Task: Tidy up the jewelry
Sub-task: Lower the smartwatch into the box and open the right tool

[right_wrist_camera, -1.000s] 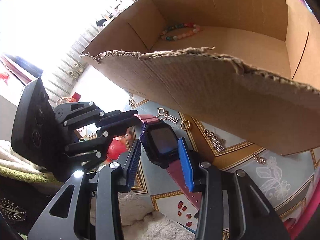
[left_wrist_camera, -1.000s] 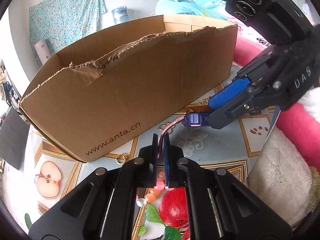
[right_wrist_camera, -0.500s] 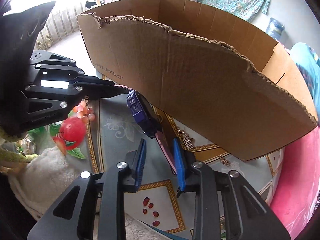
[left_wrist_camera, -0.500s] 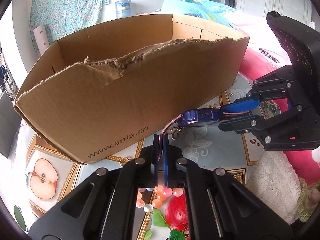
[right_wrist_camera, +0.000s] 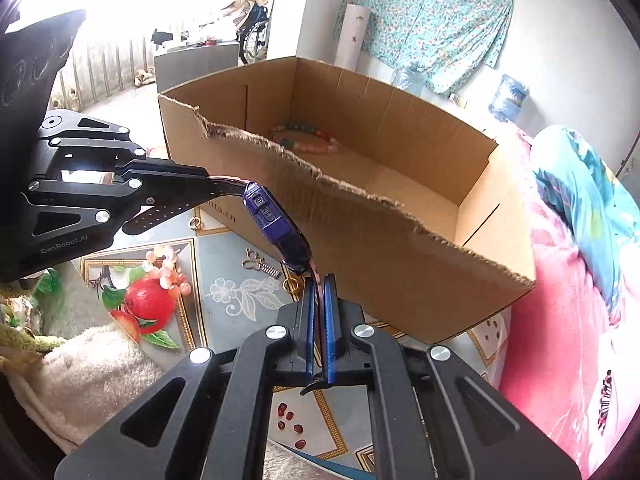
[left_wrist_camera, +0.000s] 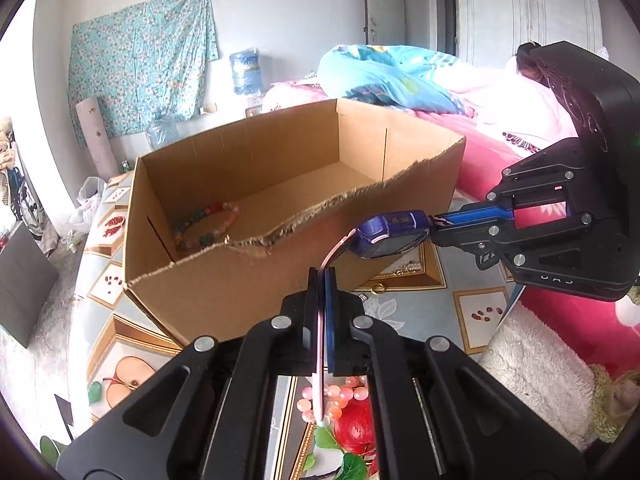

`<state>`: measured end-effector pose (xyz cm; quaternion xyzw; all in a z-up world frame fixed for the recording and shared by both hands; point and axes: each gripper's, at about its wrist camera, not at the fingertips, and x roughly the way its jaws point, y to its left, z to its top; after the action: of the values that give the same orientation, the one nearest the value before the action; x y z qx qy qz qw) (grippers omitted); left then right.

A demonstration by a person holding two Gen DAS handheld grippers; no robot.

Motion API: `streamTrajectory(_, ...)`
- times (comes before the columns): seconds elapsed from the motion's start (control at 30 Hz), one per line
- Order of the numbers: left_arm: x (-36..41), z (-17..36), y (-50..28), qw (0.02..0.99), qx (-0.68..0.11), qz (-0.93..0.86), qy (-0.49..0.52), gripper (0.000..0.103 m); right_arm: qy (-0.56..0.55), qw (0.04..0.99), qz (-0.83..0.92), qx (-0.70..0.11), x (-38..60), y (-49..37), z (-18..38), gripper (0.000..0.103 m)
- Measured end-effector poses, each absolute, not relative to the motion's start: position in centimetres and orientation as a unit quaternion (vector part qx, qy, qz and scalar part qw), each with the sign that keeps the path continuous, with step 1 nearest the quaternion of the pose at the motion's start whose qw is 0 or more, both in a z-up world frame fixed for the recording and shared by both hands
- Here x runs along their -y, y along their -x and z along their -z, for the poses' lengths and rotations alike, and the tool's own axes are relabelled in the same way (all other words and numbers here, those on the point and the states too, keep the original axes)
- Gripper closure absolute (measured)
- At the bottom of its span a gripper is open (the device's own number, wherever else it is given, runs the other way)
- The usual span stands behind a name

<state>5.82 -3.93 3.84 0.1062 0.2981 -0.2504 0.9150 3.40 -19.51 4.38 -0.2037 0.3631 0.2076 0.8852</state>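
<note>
Both tools are clamping the purple watch [left_wrist_camera: 390, 230] by its pink straps: the left tool [left_wrist_camera: 322, 280] at six o'clock, the right tool [left_wrist_camera: 460, 224] at three. It is hanging just before the cardboard box [left_wrist_camera: 248, 292], whose floor is holding a bead bracelet [left_wrist_camera: 206, 224].

Both tongs [left_wrist_camera: 323, 276] [right_wrist_camera: 319, 282] clamped tight.

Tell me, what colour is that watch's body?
Dark blue-purple plastic watch body, on a pink strap; the right wrist view shows it best.
</note>
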Motion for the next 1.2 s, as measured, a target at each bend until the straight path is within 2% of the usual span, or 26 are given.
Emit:
streamTrajectory(0.2,2.7,-8.5,-4.9,0.922,-0.258,0.273,-0.095,0.101,0.206,0.901,-0.201,-0.324,19.6,-2.7,-9.3,0.099)
streamTrajectory(0.37,2.2,-12.5,-6.0,0.922,-0.246,0.290,-0.079,0.101,0.168,0.905,-0.212,-0.327,19.7,-5.6,-12.9,0.099)
streamTrajectory(0.6,2.9,-15.2,-13.2,0.898,-0.322,0.298,-0.018,0.101,0.109,0.874,-0.228,-0.415,20.9,-14.1,-13.8,0.099)
streamTrajectory(0.7,3.2,-14.0,-17.1,0.879,-0.373,0.297,0.005,0.101,0.091,0.846,-0.227,-0.474,21.3,-18.5,-11.8,0.099)
streamTrajectory(0.9,4.9,-7.9,-23.9,0.831,-0.487,0.269,0.012,0.101,0.085,0.781,-0.220,-0.578,21.7,-25.7,-6.1,0.099)
streamTrajectory(1.2,6.3,-1.9,-29.6,0.756,-0.606,0.244,0.029,0.101,0.174,0.706,-0.204,-0.655,19.3,-31.6,0.1,0.098)
